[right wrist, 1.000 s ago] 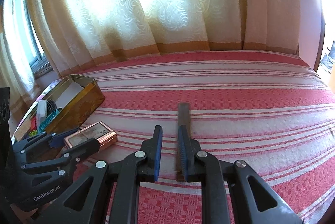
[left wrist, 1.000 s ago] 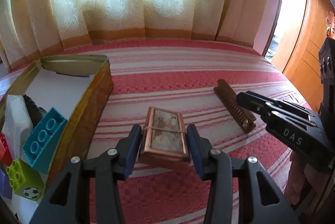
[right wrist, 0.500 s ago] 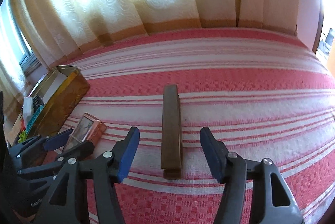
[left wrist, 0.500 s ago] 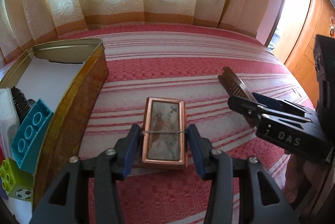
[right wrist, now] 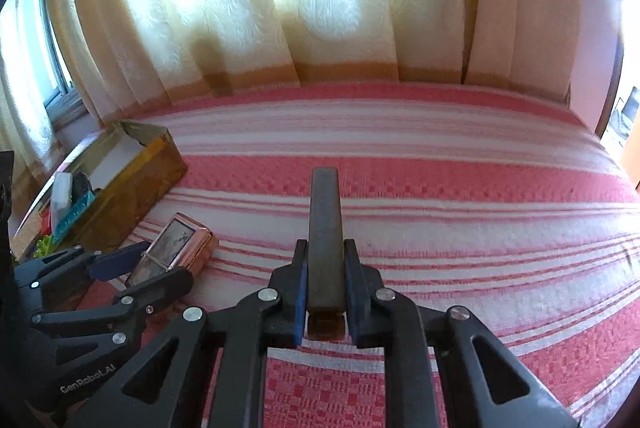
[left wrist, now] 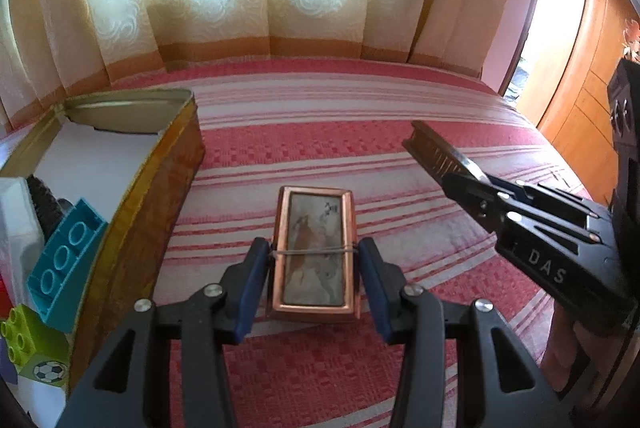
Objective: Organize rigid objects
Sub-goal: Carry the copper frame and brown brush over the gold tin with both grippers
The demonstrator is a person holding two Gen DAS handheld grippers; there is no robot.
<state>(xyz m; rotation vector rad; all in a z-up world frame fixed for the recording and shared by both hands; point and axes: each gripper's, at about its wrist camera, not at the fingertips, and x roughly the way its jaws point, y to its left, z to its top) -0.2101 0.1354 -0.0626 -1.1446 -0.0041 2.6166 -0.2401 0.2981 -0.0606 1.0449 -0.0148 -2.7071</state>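
Both tools clamped — copper box [left wrist: 312,252], comb [right wrist: 325,228]

A copper-framed rectangular box [left wrist: 312,248] with a worn picture on its lid and a thin band around its middle lies flat on the striped bedspread. To its right, a long brown comb [right wrist: 326,240], perhaps wooden, extends away.

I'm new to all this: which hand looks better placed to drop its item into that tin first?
Probably the left. Its gripper grips the copper-framed case right beside the open tin. The right gripper, clamped on the brown comb, sits farther away, with the left one in between.
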